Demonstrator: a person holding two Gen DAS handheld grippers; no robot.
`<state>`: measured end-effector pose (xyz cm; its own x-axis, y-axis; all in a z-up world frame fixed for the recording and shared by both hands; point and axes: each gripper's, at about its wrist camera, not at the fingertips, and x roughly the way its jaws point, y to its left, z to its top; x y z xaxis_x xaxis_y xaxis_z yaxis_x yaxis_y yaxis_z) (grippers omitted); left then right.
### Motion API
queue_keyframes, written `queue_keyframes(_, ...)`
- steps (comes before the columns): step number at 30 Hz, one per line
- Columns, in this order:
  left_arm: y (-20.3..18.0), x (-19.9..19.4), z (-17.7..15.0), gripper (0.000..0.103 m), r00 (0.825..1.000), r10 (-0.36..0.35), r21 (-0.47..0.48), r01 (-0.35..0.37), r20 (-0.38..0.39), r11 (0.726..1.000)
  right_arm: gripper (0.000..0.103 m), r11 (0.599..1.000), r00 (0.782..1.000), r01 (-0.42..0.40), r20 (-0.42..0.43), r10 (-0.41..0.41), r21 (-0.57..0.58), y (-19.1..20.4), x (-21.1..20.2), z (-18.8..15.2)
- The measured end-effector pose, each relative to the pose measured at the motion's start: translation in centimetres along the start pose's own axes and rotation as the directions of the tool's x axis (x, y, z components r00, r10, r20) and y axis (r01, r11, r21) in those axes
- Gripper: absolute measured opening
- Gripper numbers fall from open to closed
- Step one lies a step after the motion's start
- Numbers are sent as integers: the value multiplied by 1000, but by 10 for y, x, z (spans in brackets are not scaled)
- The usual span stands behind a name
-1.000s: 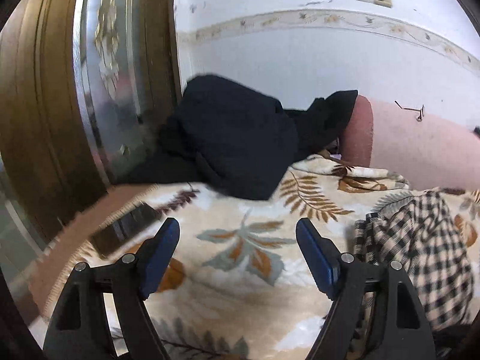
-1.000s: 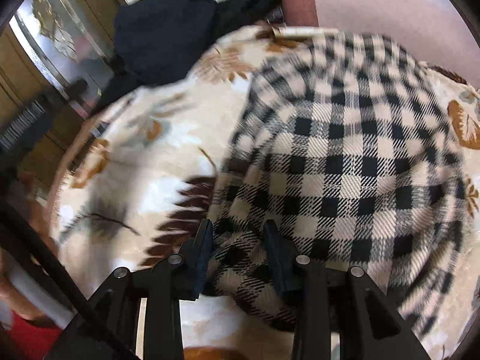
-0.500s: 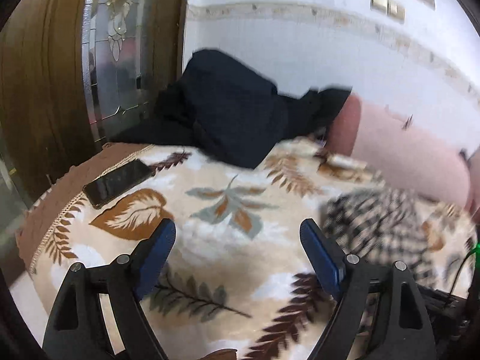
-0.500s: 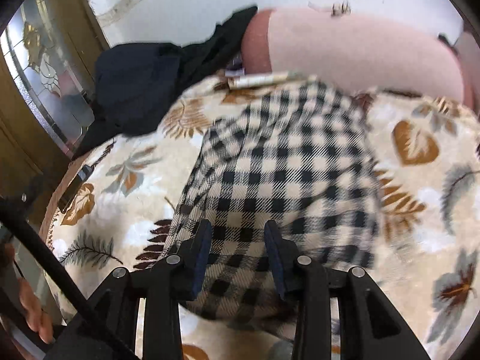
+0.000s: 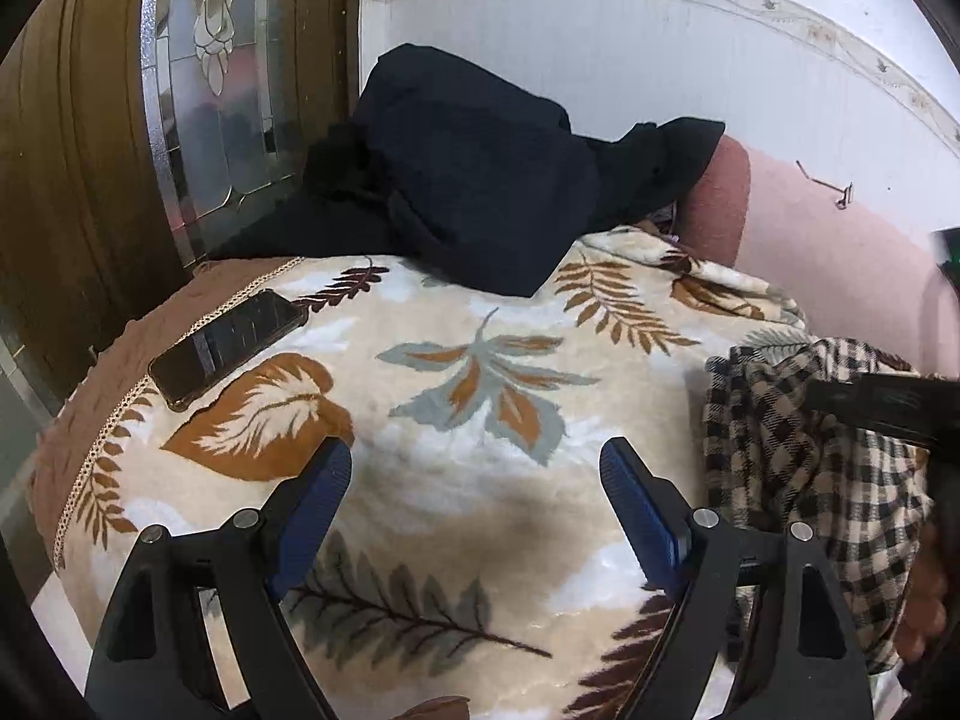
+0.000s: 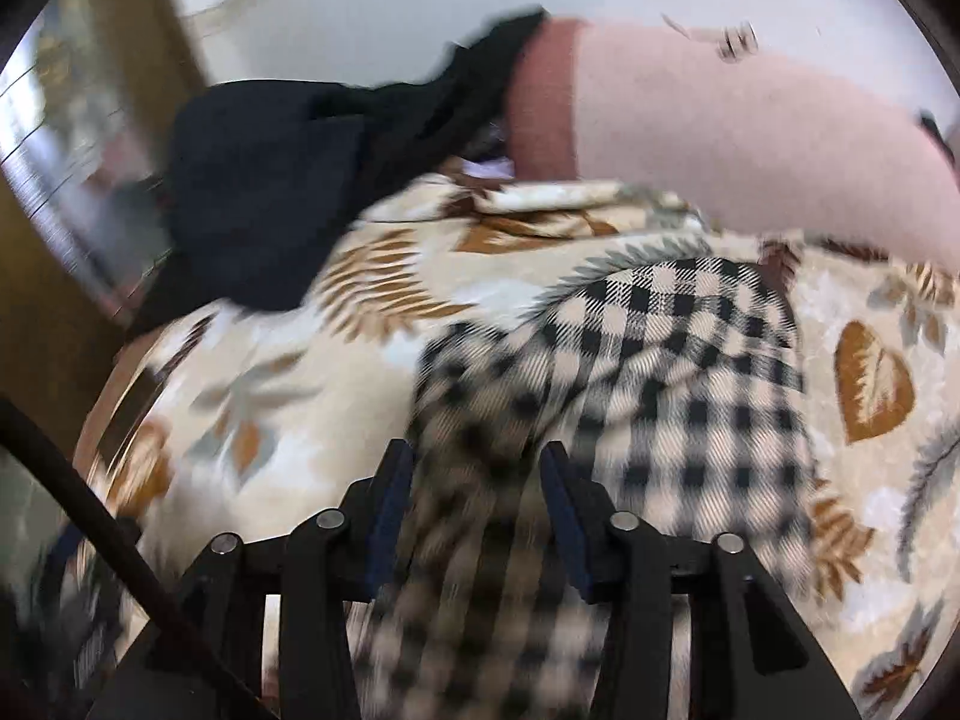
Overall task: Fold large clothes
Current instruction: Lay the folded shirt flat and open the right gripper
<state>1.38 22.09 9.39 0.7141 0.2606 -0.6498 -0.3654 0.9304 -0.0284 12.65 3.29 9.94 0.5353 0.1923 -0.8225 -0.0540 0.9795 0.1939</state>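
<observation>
In your left wrist view, your left gripper (image 5: 474, 480) hangs wide apart over the leaf-print blanket (image 5: 480, 372) with nothing between its blue pads. Compared with half a second ago the view has steadied and dropped closer to the blanket, and the checked garment (image 5: 804, 468) now sits bunched at the right edge, just beside your right finger, instead of lying farther back. The phone (image 5: 225, 345) lies on the blanket's left border, well apart from the garment, and the black clothing (image 5: 474, 180) is heaped at the far end against the wall. So your left tool is free and near the cloth, but it has not yet taken any of it.

In your right wrist view, your right gripper (image 6: 477, 483) has its fingers set narrow with a gathered ridge of the checked garment (image 6: 672, 372) running up between them; the blur makes it hard to be sure how firmly the pads bite. A second ago the cloth lay spread and flat across the blanket (image 6: 336, 372); now it is drawn up toward you in a rumpled, lifted fold, with the far part draped over itself. You appear to be pulling one edge up and back. Next, your left tool likely needs a matching corner, or the fold will go skewed.
</observation>
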Motion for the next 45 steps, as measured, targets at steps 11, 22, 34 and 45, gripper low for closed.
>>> queue_keyframes(11, 5, 2, 4, 84, 1000, -1, -17, 1, 5, 1000, 35, 983, 985, -173, -3, 173, 62, 10, 4, -23)
queue_keyframes(22, -12, -35, -1, 85, 988, -11, 53, 3, 154, 999, 35, 981, 981, -185, -74, 180, -62, 33, -24, -146)
queue_keyframes(34, -39, -67, -39, 85, 989, -146, 81, 144, 15, 986, 60, 998, 993, 55, 102, -52, -24, -20, -113, -185)
queue_keyframes(45, -72, -57, -91, 85, 978, -141, 129, 161, -155, 978, 61, 990, 986, 136, 85, -140, 48, -60, -119, -199)
